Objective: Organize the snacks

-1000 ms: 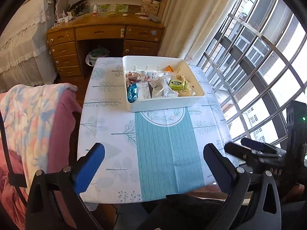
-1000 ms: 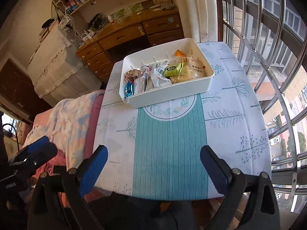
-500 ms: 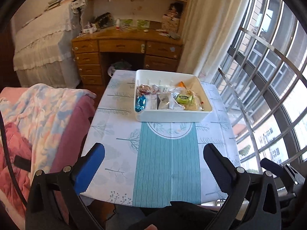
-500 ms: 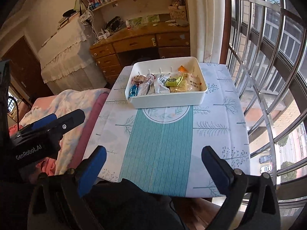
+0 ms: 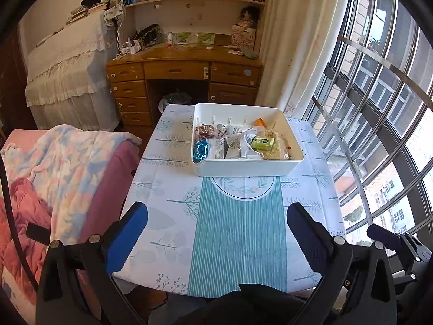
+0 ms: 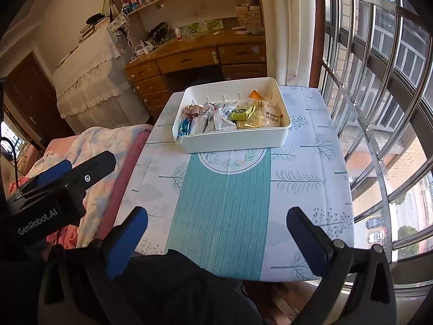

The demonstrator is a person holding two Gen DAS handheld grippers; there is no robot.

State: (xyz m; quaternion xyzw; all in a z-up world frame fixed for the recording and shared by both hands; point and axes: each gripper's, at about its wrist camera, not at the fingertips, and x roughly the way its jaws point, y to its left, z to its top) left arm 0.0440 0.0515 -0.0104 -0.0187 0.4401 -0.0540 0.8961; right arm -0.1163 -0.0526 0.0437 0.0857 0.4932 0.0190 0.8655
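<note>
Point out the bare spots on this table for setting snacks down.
Free: the teal striped runner between the white tray and the near edge, plus the tree-print strips either side. Crowded: the tray's near half, packed with snack packets.

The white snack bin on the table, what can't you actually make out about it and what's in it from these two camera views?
- White bin: in the left wrist view its near wall hides the snacks' lower ends.
- Orange packet: in the right wrist view only a corner shows above other wrappers.
- Green packet: its print is too small to read.
- Bin floor: hidden by the piled snacks in both views.
- Table: near edge hidden by dark clothing.
</note>
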